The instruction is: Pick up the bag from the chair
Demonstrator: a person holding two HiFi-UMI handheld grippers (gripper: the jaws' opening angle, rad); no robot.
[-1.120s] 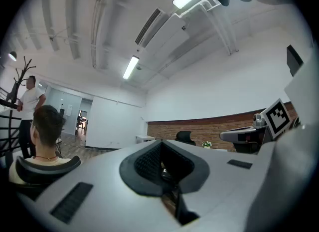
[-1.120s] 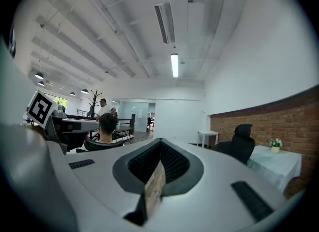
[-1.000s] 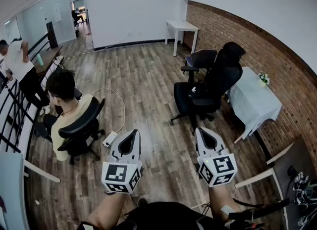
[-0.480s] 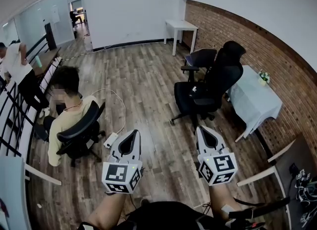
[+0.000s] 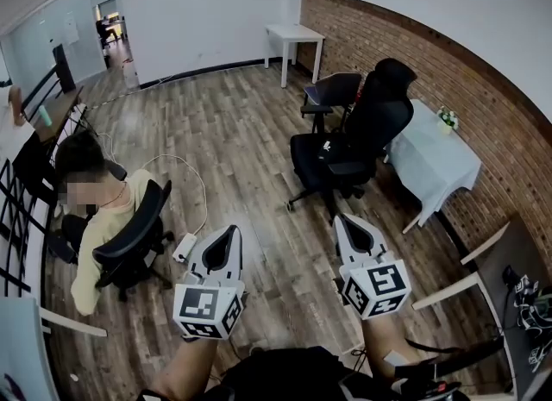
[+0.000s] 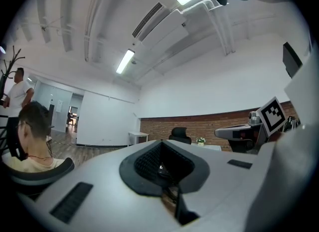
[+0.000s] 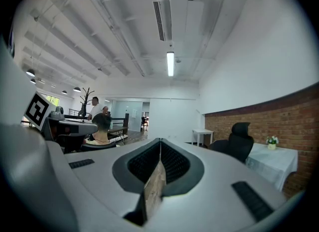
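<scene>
A black high-backed office chair (image 5: 366,132) stands on the wood floor ahead and to the right. On its seat lies a dark bag (image 5: 332,151) with a small white mark; its outline is hard to tell from the chair. A second dark chair (image 5: 330,90) stands just behind it. My left gripper (image 5: 231,232) and right gripper (image 5: 339,219) hang side by side low in the head view, well short of the chair. Both are shut with nothing between the jaws. The same chair (image 7: 240,145) shows far off in the right gripper view, and the left gripper (image 6: 162,145) points into the room.
A person sits in a black chair (image 5: 129,240) at the left, beside a power strip and cable (image 5: 183,247) on the floor. A table with a pale cloth (image 5: 431,162) stands by the brick wall, right of the chair. A white table (image 5: 295,35) stands at the far wall.
The head view has shifted, so the chairs and tables sit further left and higher in frame. The seated person has shifted lower and to the left. Both grippers stay shut, side by side.
</scene>
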